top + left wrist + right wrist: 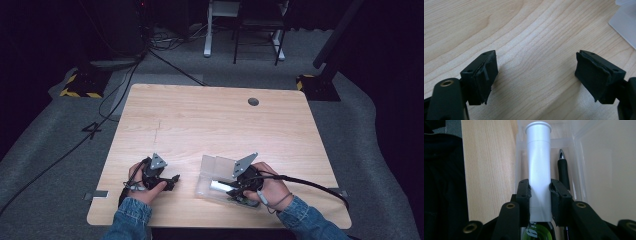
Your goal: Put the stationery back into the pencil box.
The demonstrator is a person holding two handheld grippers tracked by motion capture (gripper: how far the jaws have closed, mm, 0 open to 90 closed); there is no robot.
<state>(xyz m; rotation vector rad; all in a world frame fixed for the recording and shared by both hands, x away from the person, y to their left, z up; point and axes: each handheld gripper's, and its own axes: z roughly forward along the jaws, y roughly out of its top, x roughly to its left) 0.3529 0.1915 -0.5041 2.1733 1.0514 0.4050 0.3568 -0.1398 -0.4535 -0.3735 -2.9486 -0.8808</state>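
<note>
While clamped, white tube (538,165) over clear box (584,170) (black pen (563,170) beside).

Left hand-held gripper (536,75) agape — right (540,192) clamped.

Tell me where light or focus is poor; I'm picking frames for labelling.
High view: dark surroundings, a bright patch on the table. Left gripper view: evenly lit, sharp wood grain. Right gripper view: the white tube is sharp, the clear box washed out.

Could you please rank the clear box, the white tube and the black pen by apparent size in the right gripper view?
1. Clear box, largest; it runs past the frame.
2. White tube, held in the right gripper.
3. Black pen, smallest, though partly hidden behind a jaw.
</note>
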